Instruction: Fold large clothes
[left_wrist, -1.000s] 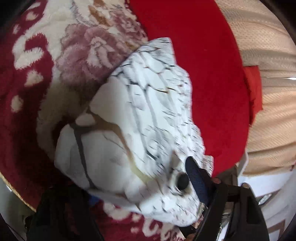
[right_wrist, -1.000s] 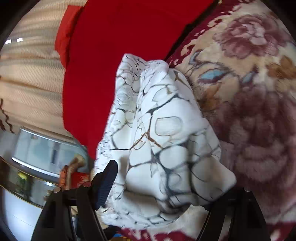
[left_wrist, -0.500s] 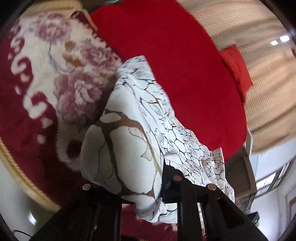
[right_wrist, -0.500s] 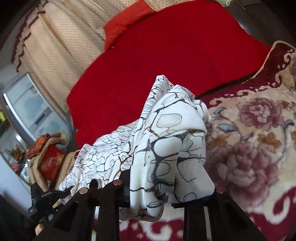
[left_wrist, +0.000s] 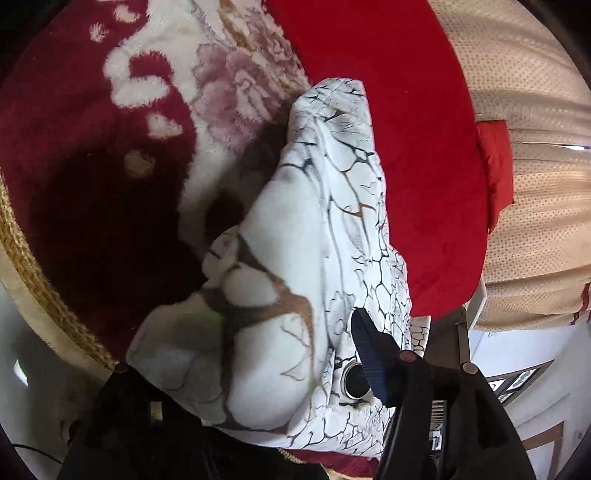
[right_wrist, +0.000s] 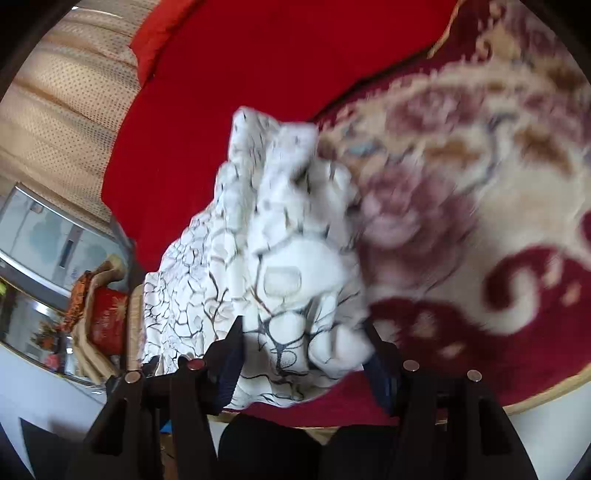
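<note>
- both sets of jaws have just been opening off the white patterned garment (left_wrist: 314, 258), bunched on the floral blanket (left_wrist: 110, 184).
- left gripper (left_wrist: 243, 373) and right gripper (right_wrist: 303, 354) stand apart, cloth loose between them; looks like a regrasp, fold unfinished.

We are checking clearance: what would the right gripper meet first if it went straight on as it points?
Almost certainly the white patterned garment: it already bunches between the right gripper's open jaws, with the floral blanket beyond.
</note>
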